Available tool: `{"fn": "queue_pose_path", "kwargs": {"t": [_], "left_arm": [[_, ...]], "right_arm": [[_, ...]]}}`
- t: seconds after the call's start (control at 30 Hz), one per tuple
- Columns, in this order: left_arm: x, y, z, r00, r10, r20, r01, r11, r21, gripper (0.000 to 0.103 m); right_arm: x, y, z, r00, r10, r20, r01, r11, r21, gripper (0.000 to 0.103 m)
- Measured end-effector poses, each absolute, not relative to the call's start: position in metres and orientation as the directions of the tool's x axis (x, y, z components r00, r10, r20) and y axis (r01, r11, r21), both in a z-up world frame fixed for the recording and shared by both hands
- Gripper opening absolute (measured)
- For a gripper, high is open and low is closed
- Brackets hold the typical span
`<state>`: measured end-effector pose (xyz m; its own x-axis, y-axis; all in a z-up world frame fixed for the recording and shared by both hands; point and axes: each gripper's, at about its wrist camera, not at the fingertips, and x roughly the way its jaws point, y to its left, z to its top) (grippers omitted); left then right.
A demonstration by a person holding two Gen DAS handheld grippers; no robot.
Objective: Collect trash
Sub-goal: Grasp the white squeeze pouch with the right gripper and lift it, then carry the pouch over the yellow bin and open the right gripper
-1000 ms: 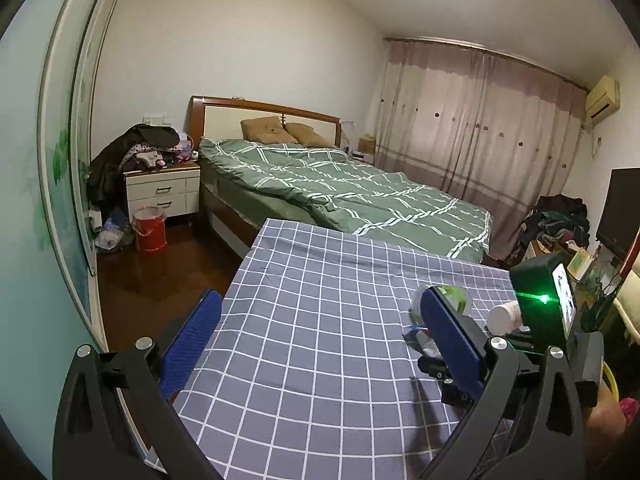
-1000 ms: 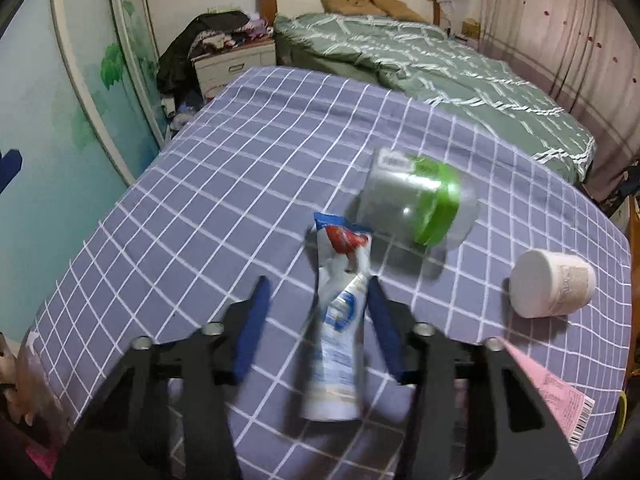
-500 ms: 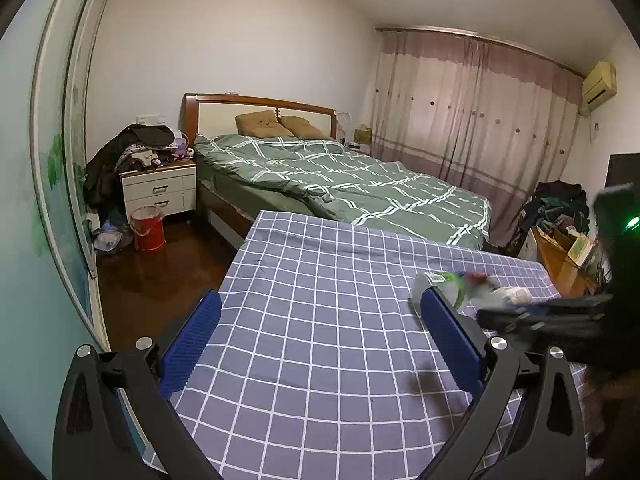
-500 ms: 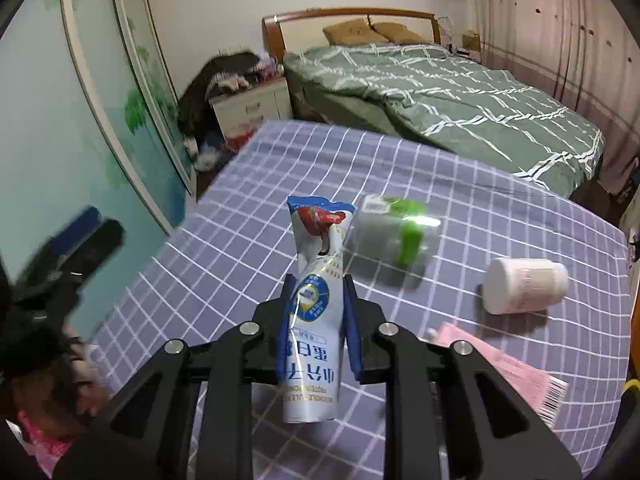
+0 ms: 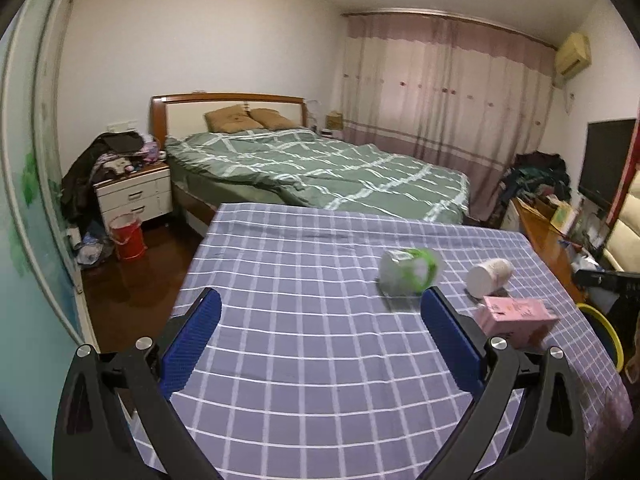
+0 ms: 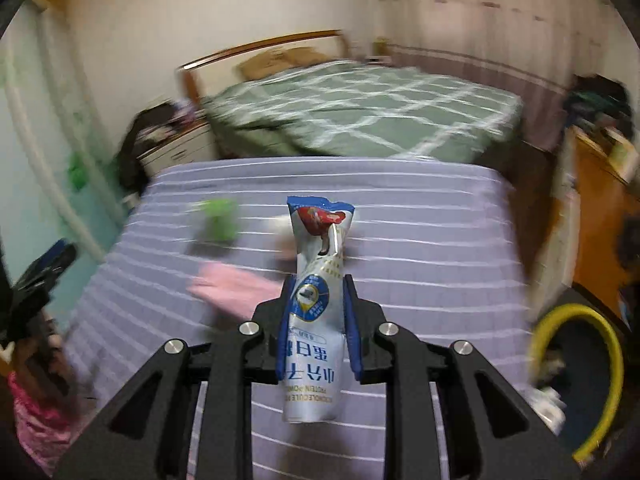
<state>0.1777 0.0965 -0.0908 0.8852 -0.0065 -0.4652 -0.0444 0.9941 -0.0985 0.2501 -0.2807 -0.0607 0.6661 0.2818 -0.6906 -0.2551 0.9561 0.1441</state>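
Observation:
My right gripper is shut on a blue and white pouch, which stands up between the blue pads, lifted above the checked table. My left gripper hangs open over the near part of the table with nothing between its fingers. Beyond it lie a clear tub with a green band, a white cup on its side and a pink box. In the blurred right wrist view the green tub and pink box show left of the pouch.
A yellow-rimmed bin stands off the table's right side, its rim also seen past the pink box. A green bed lies behind the table. A red bucket stands by the white nightstand.
My right gripper closed on the pouch, lifted it off the table and swung right toward the yellow-rimmed bin. It has left the left wrist view, uncovering the cup and pink box.

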Motion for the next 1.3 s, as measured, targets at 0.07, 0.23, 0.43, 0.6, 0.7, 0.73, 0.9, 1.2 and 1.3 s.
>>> {"fn": "queue_pose_path", "kwargs": {"t": [0.07,0.23,0.43,0.6,0.7,0.73,0.9,1.2,1.3], "left_arm": [[0.178,0.085,-0.089,0.882,-0.037,-0.469,-0.008,0.996,-0.093,0.098],[0.187,0.046,-0.087,0.847,-0.158,-0.508,0.115,0.987,-0.115,0.098],[0.198,-0.013,-0.092,0.797,-0.251,-0.55,0.238,0.967,-0.096,0.098],[0.208,-0.054,-0.101,0.744,-0.311,-0.592,0.334,0.94,-0.074,0.098],[0.214,-0.065,-0.106,0.722,-0.332,-0.606,0.358,0.93,-0.083,0.098],[0.217,-0.069,-0.108,0.711,-0.338,-0.616,0.367,0.926,-0.085,0.098],[0.235,-0.077,-0.12,0.656,-0.362,-0.662,0.393,0.913,-0.108,0.098],[0.259,-0.094,-0.146,0.553,-0.416,-0.722,0.432,0.884,-0.178,0.098],[0.249,-0.109,-0.145,0.529,-0.439,-0.727,0.482,0.86,-0.169,0.098]], "right_arm": [[0.249,-0.323,-0.065,0.686,0.21,-0.697,-0.159,0.978,0.138,0.022],[0.246,-0.421,-0.088,0.686,0.007,-0.727,0.082,0.993,0.087,0.023],[0.235,-0.501,-0.127,0.633,-0.12,-0.764,0.266,0.962,0.069,0.023],[0.235,-0.525,-0.151,0.591,-0.151,-0.792,0.309,0.95,0.049,0.028],[0.237,-0.526,-0.16,0.585,-0.164,-0.794,0.309,0.95,0.032,0.05],[0.237,-0.528,-0.162,0.589,-0.165,-0.791,0.309,0.951,0.032,0.051],[0.24,-0.524,-0.162,0.603,-0.157,-0.782,0.303,0.952,0.043,0.051],[0.239,-0.528,-0.158,0.613,-0.166,-0.773,0.314,0.948,0.046,0.053],[0.241,-0.528,-0.158,0.613,-0.164,-0.773,0.314,0.948,0.048,0.054]]}}
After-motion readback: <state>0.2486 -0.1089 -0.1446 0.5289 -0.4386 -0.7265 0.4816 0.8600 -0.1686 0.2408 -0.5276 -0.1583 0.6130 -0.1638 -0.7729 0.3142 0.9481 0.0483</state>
